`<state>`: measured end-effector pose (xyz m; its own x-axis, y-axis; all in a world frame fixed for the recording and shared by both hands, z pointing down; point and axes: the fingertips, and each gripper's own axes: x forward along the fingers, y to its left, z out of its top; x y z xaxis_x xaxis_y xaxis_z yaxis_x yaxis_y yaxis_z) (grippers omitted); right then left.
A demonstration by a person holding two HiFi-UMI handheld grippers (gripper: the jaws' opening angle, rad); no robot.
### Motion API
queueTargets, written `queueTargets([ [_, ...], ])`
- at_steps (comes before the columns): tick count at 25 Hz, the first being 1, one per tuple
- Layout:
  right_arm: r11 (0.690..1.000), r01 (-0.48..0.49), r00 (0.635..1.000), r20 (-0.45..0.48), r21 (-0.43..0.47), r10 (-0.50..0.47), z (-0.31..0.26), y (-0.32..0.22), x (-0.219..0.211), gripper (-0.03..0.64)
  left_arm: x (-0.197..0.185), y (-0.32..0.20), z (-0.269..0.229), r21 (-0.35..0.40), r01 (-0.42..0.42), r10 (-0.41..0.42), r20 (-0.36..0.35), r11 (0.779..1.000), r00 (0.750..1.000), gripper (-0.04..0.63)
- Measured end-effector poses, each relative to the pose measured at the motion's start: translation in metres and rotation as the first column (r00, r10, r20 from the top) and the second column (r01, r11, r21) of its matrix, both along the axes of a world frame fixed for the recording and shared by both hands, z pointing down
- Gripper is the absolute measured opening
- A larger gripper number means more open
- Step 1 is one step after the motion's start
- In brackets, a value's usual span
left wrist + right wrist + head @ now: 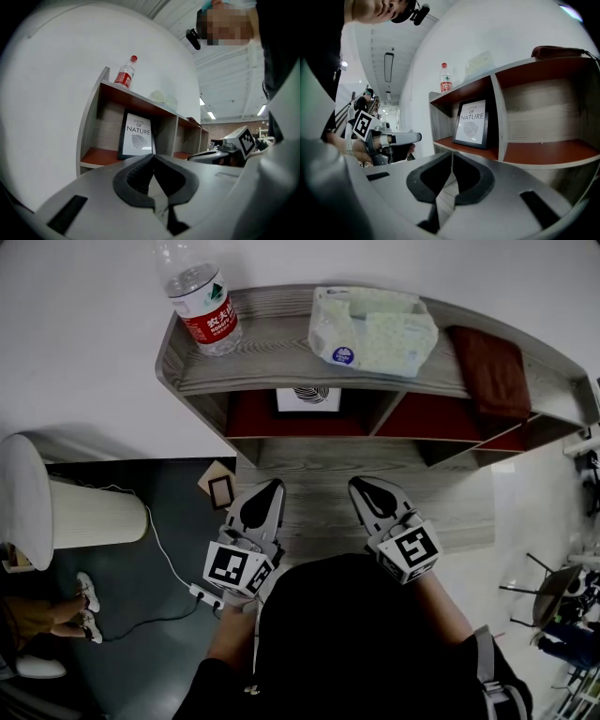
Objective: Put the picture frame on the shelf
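Nearest the person, both tools are held low in front of the dark torso, pointing at the unit; the left gripper (273, 487) has its jaws pressed together w/ nothing between them, as its own view confirms (153, 157); the right gripper (360, 485) is likewise closed and empty (451, 155); the two sit side by side, apart from each other and short of the shelf (272, 345). Just left of the left tool, down on the dark floor, lies a small wood-edged object (219, 488), too small to identify. Further on, the picture frame (308, 397) stands upright in the left compartment, on the red-brown board, close to the divider; both gripper views show it facing out, print "NATURE" readable (137, 136) (472, 123); neither tool touches it. Farthest, on the top board: a water bottle (202, 301) at the left end, a tissue pack (370, 329) mid, a dark red cloth (492, 371) to the right. Judged from this, the task looks done, i.e. frame placed and let go; nothing obvious is left except perhaps a check that it sits stable; the right compartment looks empty.
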<state>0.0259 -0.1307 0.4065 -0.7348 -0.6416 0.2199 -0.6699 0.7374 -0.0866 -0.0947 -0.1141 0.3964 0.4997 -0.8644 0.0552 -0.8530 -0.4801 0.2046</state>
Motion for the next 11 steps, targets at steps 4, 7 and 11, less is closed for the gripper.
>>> queueTargets([
  [4,1.000,-0.009,1.000,-0.010,-0.002,0.009,0.001,0.003,0.002,0.006,0.004,0.006,-0.002,0.009,-0.027,0.026,0.051,1.000,0.998,0.009],
  [7,1.000,0.003,1.000,-0.017,0.015,-0.003,0.006,0.007,0.004,0.006,0.003,0.009,0.000,-0.009,-0.036,0.037,0.033,0.999,0.999,0.009],
  [11,1.000,-0.014,1.000,-0.014,0.014,0.014,0.001,0.009,0.003,0.006,0.003,0.016,0.001,-0.015,-0.058,0.058,0.026,0.998,0.998,0.009],
])
